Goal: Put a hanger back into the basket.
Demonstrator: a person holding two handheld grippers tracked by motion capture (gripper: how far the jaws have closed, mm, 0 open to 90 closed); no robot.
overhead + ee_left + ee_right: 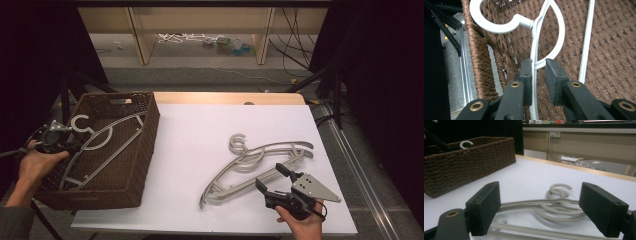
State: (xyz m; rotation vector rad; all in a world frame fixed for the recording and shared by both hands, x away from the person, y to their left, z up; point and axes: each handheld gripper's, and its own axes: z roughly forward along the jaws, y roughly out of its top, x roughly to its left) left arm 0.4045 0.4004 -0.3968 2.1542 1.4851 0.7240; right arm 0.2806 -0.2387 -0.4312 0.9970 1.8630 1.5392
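Left tongs (538, 71) are loosening around the hanger (95, 145) lying in the wicker basket (145, 150). Right tongs (549, 207), spread wide, are hovering over desk (200, 130) hangers (255, 165): light, rigid, slick plastic; best gripping at neck.

Grey hanger (97, 145) slanted in wicker basket (145, 145); more hangers (260, 165) on table.

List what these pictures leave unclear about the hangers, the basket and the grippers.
- How many hangers are stacked on the table: high view, they overlap.
- Lower end of the hanger in the basket: left gripper view, cut off by the edge behind the left gripper.
- Basket floor: high view, dark weave.
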